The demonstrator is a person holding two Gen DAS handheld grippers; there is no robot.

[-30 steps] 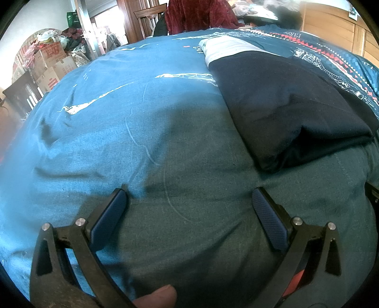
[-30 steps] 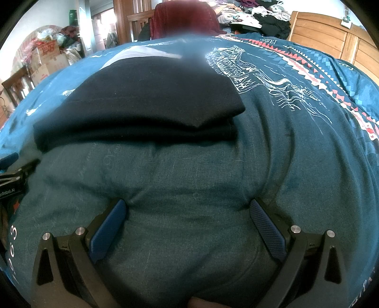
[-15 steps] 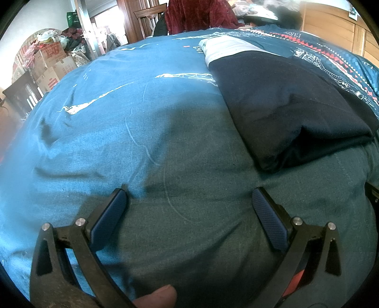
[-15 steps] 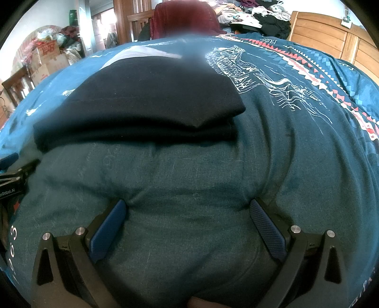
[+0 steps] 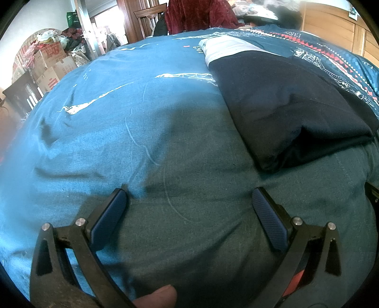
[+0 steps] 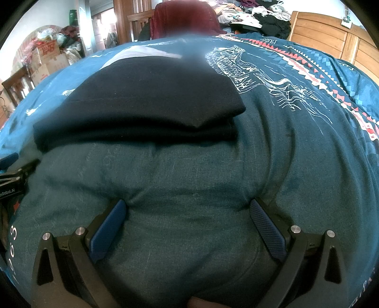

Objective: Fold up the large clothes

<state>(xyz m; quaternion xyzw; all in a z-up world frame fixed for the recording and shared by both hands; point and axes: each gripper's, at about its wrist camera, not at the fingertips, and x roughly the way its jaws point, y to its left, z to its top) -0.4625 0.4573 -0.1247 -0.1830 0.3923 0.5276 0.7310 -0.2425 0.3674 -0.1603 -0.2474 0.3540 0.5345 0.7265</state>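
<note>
A folded dark navy garment (image 5: 284,101) lies on the teal bedspread (image 5: 142,118), with a pale grey-white part (image 5: 227,46) showing at its far end. In the right wrist view the same garment (image 6: 142,101) sits straight ahead, its near folded edge facing me. My left gripper (image 5: 188,206) rests open on the bedspread, to the left of the garment's near corner. My right gripper (image 6: 188,215) also stands open, pressed onto the bedspread (image 6: 189,180) a short way in front of the garment. Neither holds anything.
Cardboard boxes (image 5: 49,64) and clutter stand off the bed's far left. A wooden chair with a dark red cloth (image 6: 184,19) is beyond the bed. A wooden headboard (image 6: 331,38) and a heap of clothes (image 6: 263,14) lie at the far right. The other gripper's edge (image 6: 14,175) shows at left.
</note>
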